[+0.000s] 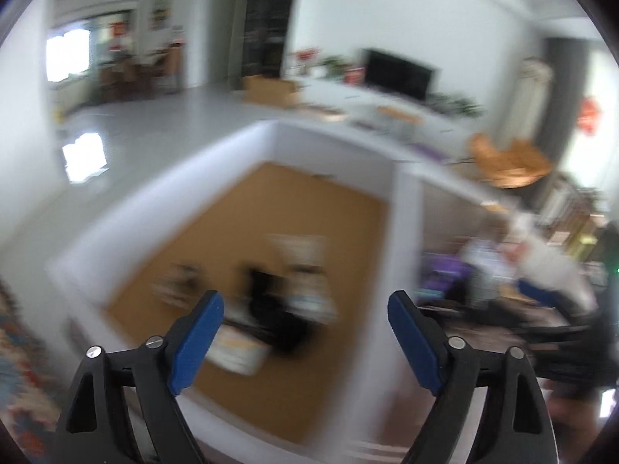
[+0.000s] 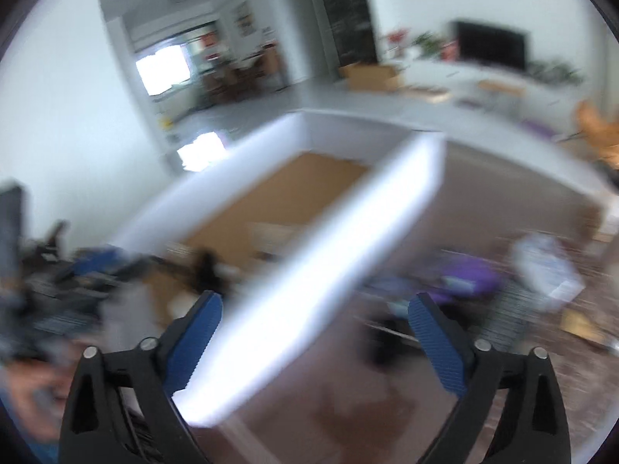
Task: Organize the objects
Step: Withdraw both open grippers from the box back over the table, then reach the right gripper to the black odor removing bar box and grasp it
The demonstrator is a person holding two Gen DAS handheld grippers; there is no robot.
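Observation:
A white-walled box (image 1: 404, 208) with a brown cardboard floor lies below my left gripper (image 1: 305, 305), whose blue pads stand wide apart with nothing between them. Inside the box lie several blurred items: a black object (image 1: 271, 301), white packets (image 1: 305, 255) and a white-and-orange carton (image 1: 236, 348). In the right wrist view the same box (image 2: 332, 255) shows its white side wall crossing between the fingers of my right gripper (image 2: 315, 309), which is open and grips nothing. Purple items (image 2: 468, 274) and a clear bag (image 2: 545, 266) lie on the dark tabletop to the right.
The other gripper and a hand (image 2: 42, 386) show blurred at the left of the right wrist view. Behind the box are a grey floor, a cardboard carton (image 1: 271, 91), a white TV bench with a black screen (image 1: 398, 71) and a wooden chair (image 1: 506, 158).

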